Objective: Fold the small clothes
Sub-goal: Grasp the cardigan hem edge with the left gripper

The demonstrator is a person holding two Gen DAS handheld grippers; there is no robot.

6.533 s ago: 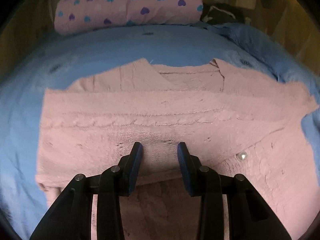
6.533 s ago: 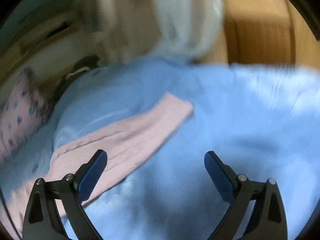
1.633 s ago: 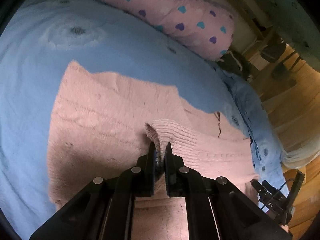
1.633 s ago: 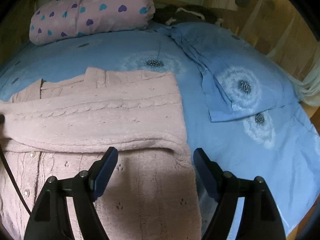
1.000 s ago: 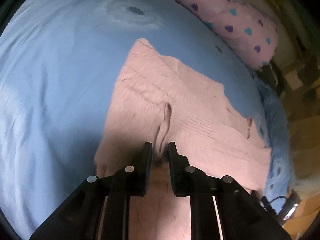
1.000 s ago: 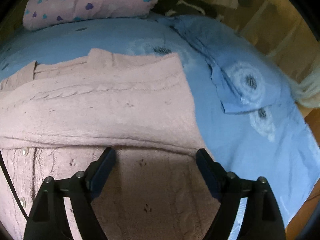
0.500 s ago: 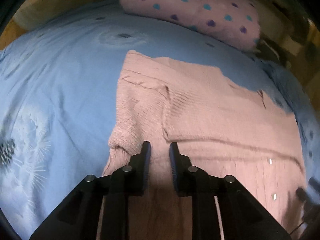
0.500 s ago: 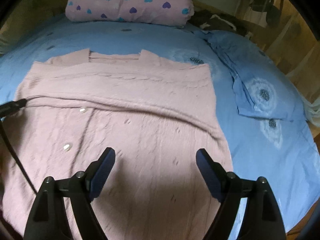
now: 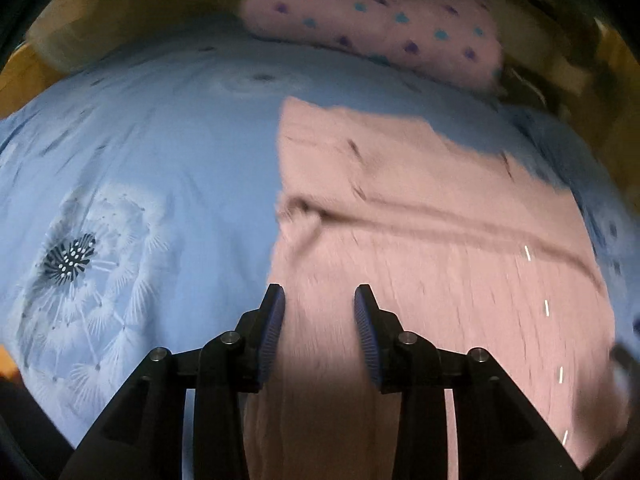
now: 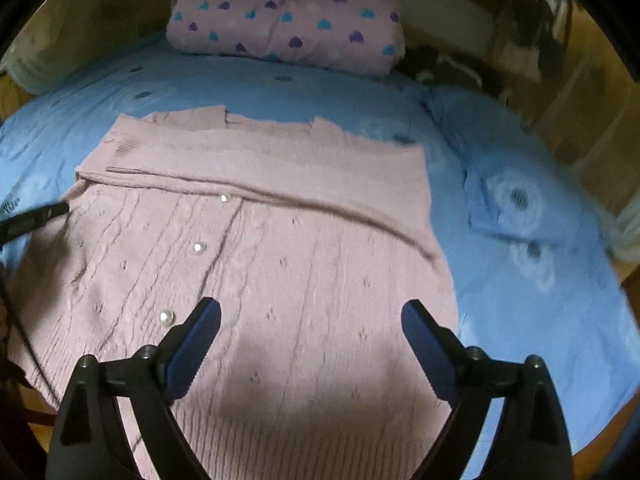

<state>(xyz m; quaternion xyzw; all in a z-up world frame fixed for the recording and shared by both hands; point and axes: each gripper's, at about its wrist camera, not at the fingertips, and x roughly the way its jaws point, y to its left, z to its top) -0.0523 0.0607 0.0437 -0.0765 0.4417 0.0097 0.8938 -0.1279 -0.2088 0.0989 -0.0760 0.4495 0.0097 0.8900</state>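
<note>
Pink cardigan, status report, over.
Left tool opening, empty; right tool opening, empty. Pink cardigan flat on the bed, sleeves folded across. Nothing in the way.

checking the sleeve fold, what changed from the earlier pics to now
The left gripper let go of the pink cardigan's sleeve it had pinched and carried across the chest; its jaws are opening with nothing between them. Both sleeves now lie folded across the front. The right gripper pulled back, jaws opening wider, empty. The heart-print pillow and blue bedspread stayed put.
</note>
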